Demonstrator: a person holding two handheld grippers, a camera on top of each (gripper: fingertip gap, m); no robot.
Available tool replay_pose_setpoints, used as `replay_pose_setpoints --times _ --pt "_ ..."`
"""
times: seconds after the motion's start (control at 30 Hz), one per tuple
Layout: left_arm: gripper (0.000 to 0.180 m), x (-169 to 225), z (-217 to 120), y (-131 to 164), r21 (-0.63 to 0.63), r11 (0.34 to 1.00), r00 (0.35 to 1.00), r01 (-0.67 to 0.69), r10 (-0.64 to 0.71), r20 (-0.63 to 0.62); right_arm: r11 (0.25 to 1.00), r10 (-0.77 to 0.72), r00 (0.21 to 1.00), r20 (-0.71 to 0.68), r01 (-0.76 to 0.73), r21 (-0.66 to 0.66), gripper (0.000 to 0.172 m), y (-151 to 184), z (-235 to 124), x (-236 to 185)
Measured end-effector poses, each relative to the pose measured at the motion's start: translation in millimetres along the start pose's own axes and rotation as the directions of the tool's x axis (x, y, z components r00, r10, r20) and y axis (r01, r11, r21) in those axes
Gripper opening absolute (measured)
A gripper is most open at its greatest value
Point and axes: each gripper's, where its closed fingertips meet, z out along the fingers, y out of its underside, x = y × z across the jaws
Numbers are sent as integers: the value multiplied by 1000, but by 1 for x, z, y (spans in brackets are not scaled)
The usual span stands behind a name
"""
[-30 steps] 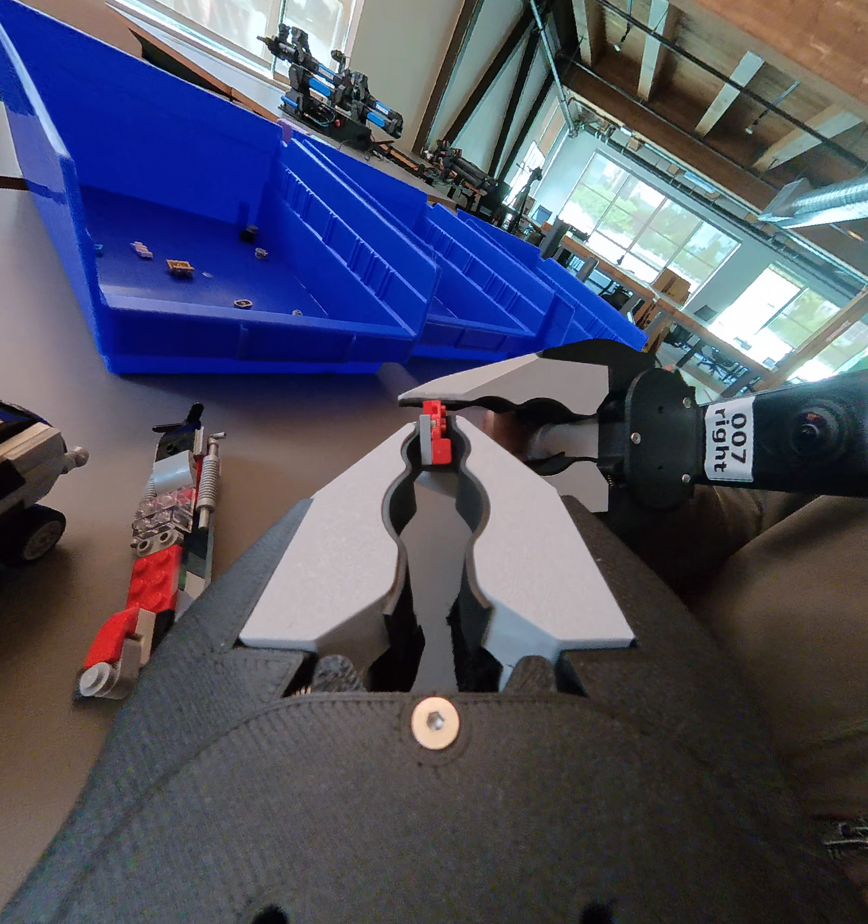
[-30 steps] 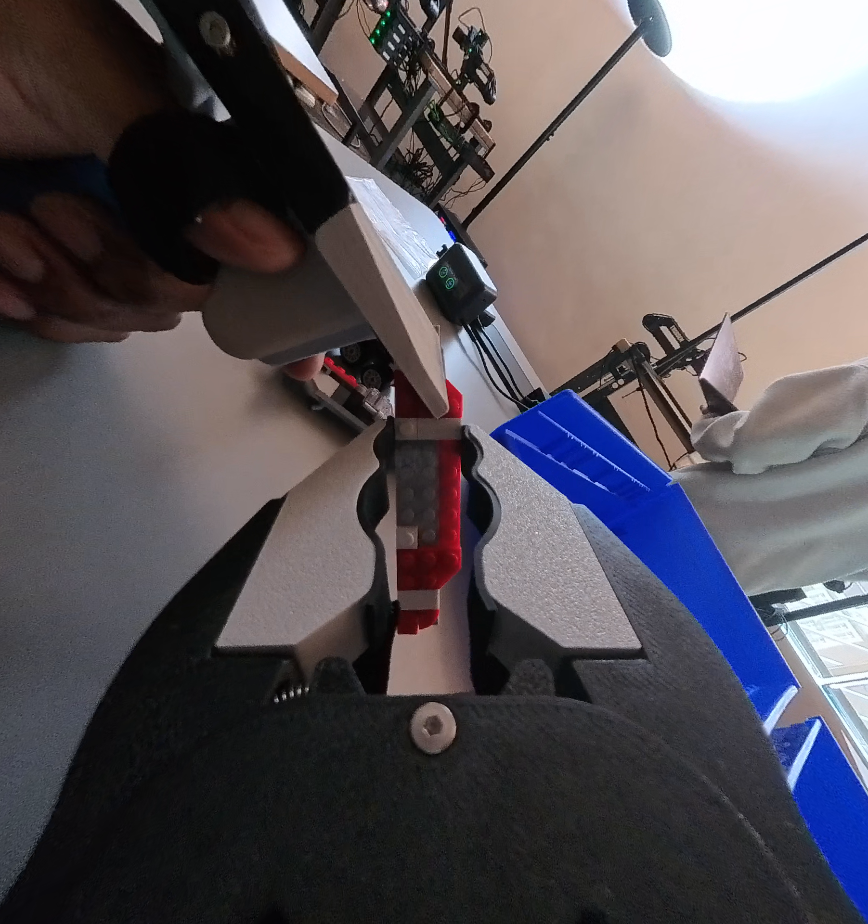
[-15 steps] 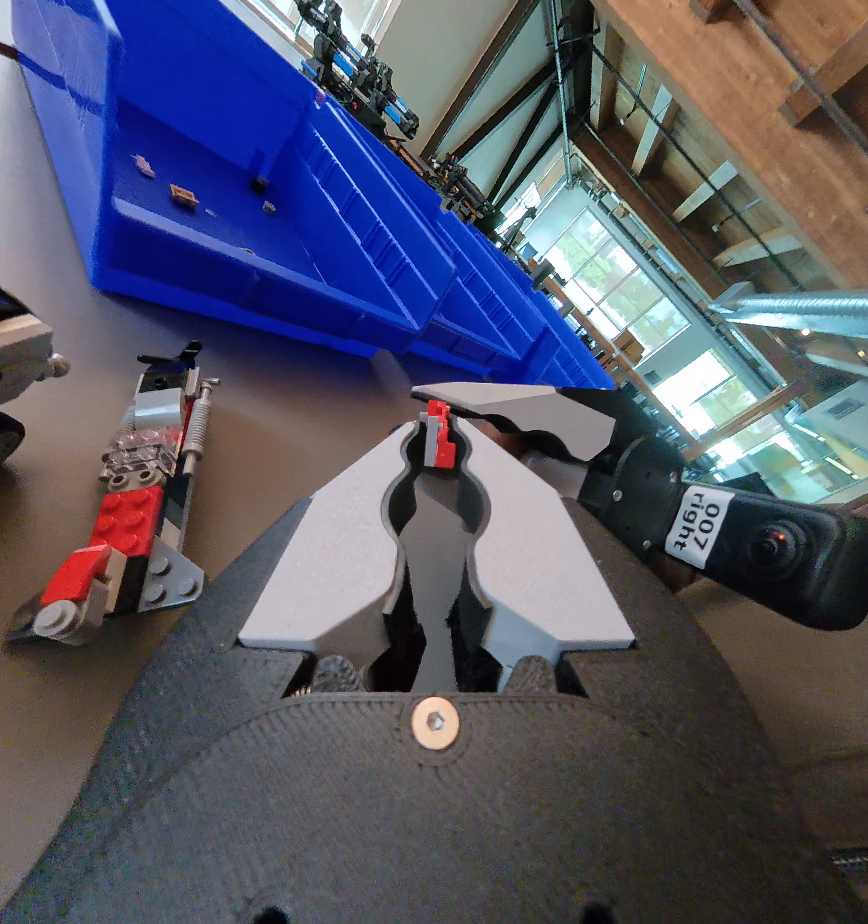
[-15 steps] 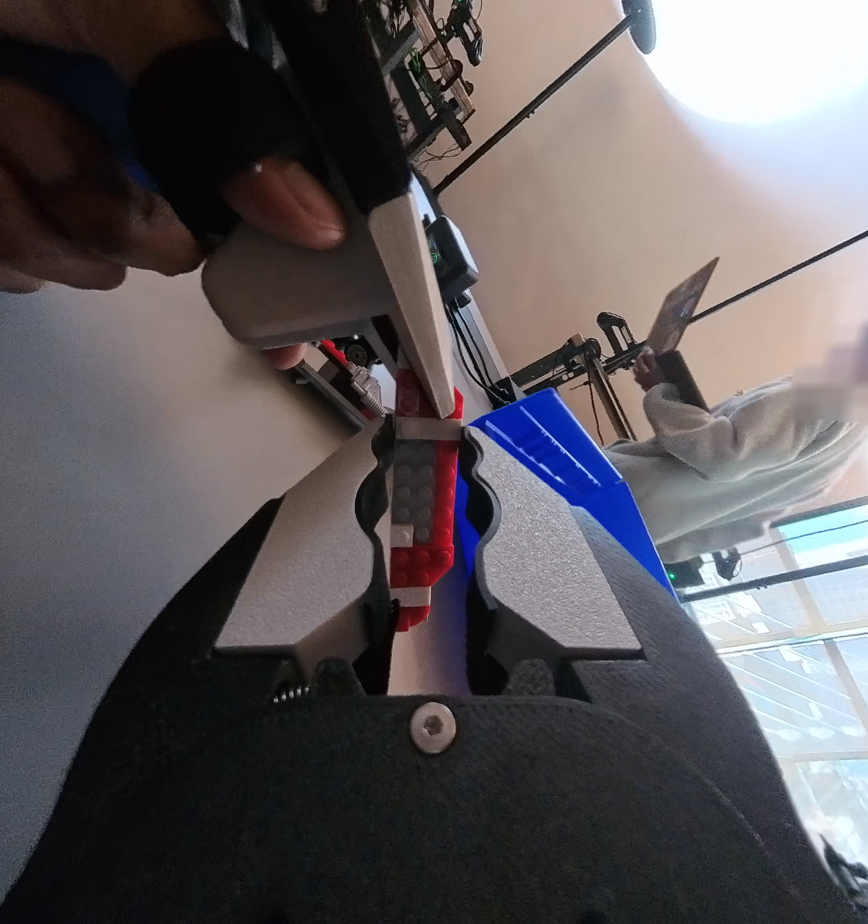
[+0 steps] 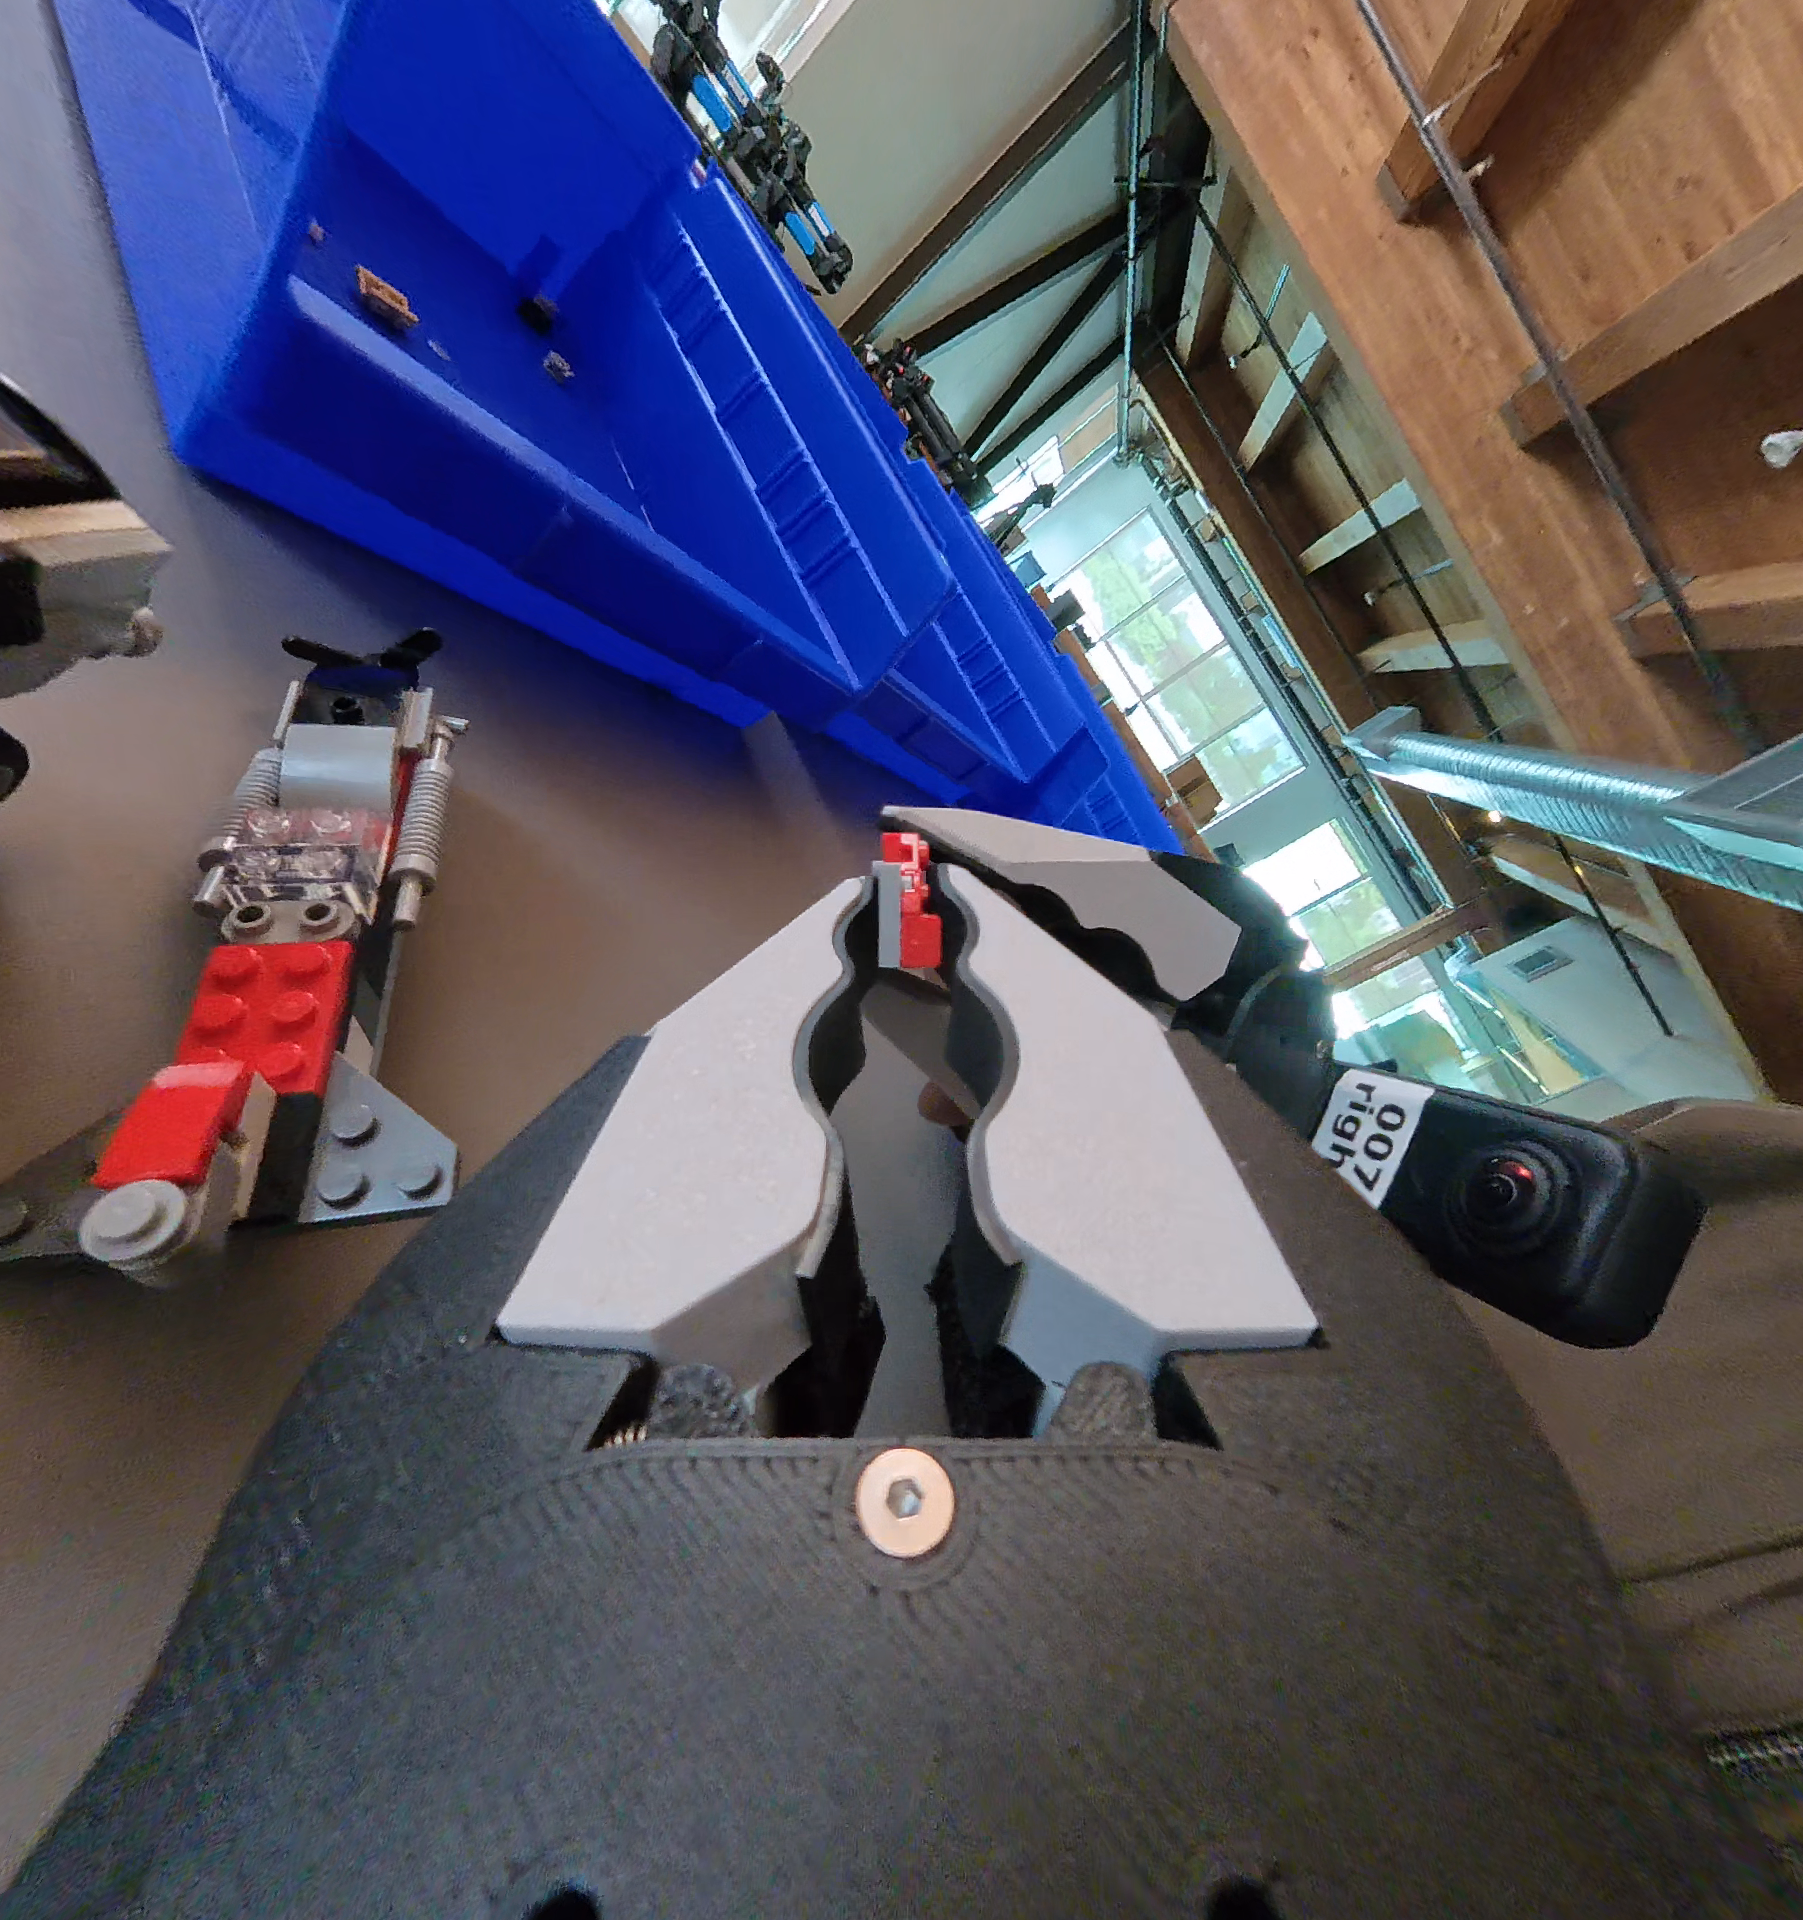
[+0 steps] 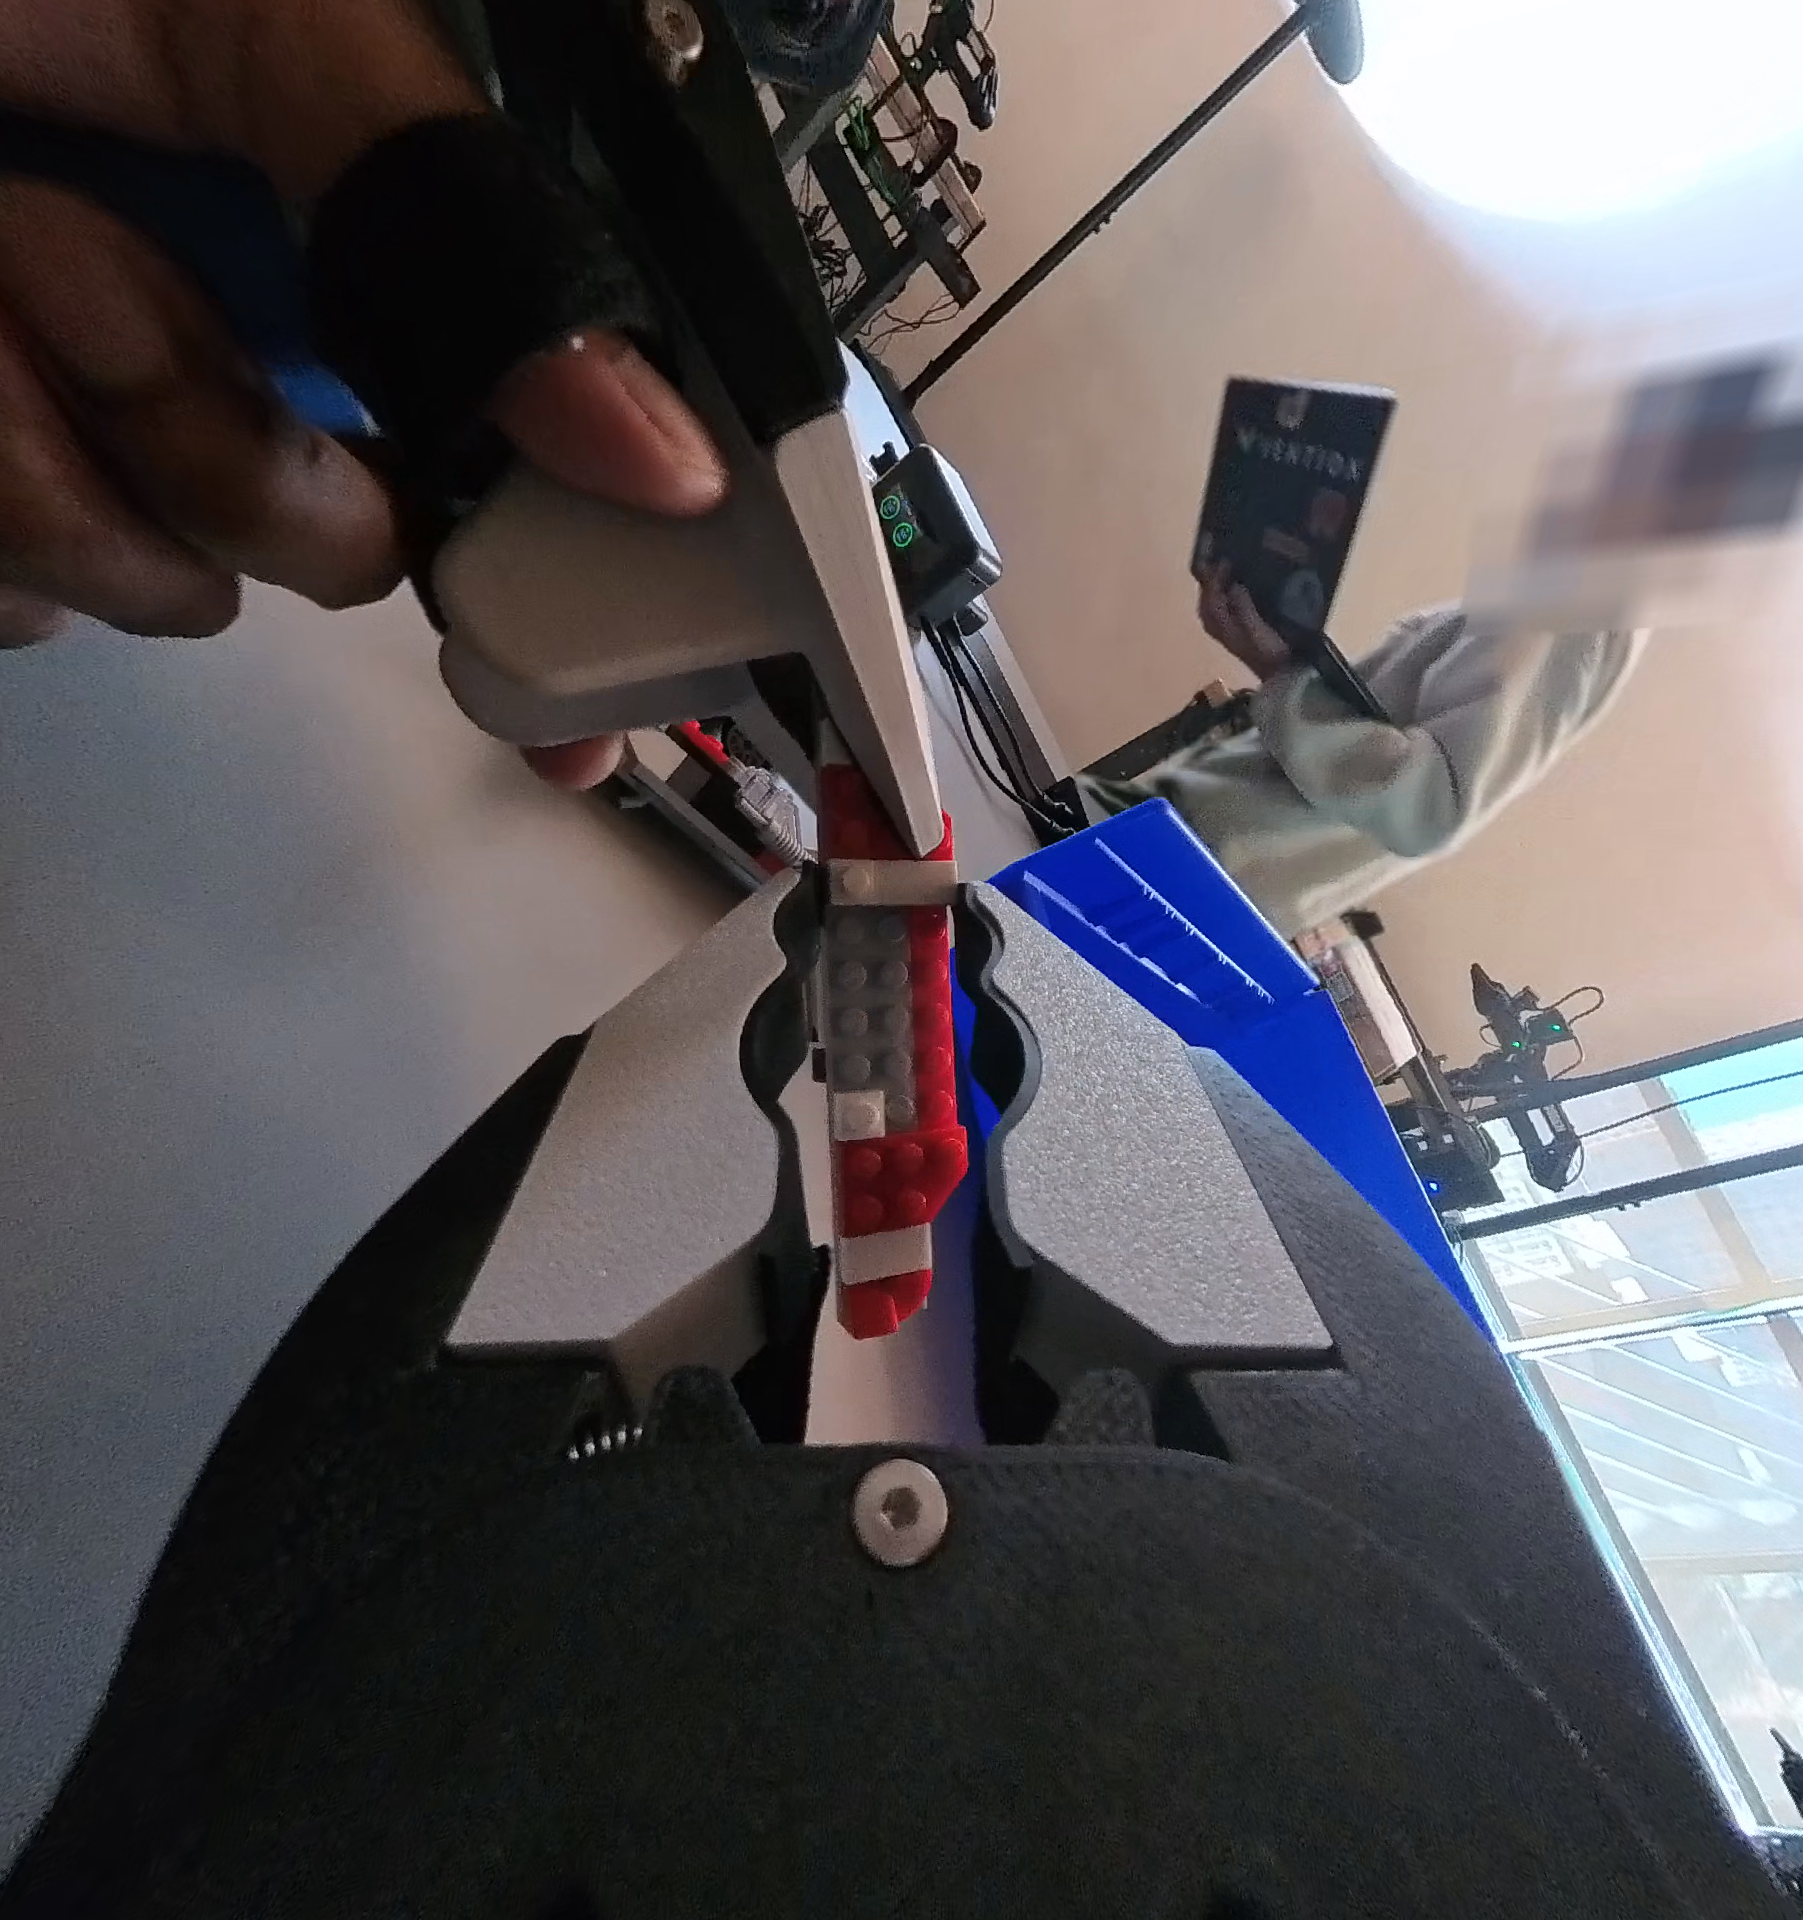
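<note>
Left hand-held gripper (image 5: 902,914) and right hand-held gripper (image 6: 881,894) both pinch one red-and-grey brick assembly (image 6: 892,1091); blue bins (image 5: 564,343) lie beyond on the desk (image 5: 585,790).

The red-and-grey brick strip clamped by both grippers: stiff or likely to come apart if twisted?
The brick strip looks rigid and light, being layered plastic plates. With the right gripper and left gripper clamping different parts of it, twisting would probably split it at a seam rather than bend it.

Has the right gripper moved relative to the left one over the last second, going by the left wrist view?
Yes. The right gripper has swung: its camera end now sits lower in the left wrist view, while its fingers stay on the red and grey brick piece that the left gripper grips.
</note>
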Motion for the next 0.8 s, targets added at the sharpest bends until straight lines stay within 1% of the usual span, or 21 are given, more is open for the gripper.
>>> replay_pose_setpoints --times 0.1,0.2,0.27,0.33,0.43,0.5,0.57,0.63,0.8 --pt "9 0 0 -1 1 1000 1000 11 -11 -11 1000 25 1000 3 -25 9 25 -1 0 1" --pt "9 0 0 -1 1 1000 1000 -17 17 2 995 97 994 50 -98 24 28 -1 -1 -1" --pt "9 0 -1 -2 -1 998 998 -65 65 17 985 162 982 93 -166 37 31 -2 -2 -2" --pt "9 0 -1 -3 -11 991 990 -135 135 37 980 190 976 109 -195 40 33 -1 -3 -1" --pt "9 2 1 1 -36 980 979 -198 200 45 982 180 977 115 -184 29 33 0 -2 -2" --pt "9 3 2 4 -53 974 973 -222 224 46 987 158 982 107 -161 21 26 1 -2 -3" --pt "9 4 2 4 -53 972 971 -231 234 52 990 140 985 99 -143 18 26 1 -2 -3" --pt "9 3 2 5 -52 976 975 -213 216 50 992 122 988 93 -124 16 26 2 -2 -3" --pt "9 1 1 4 -39 993 993 -116 117 31 999 47 998 53 -47 0 26 2 -2 -3"
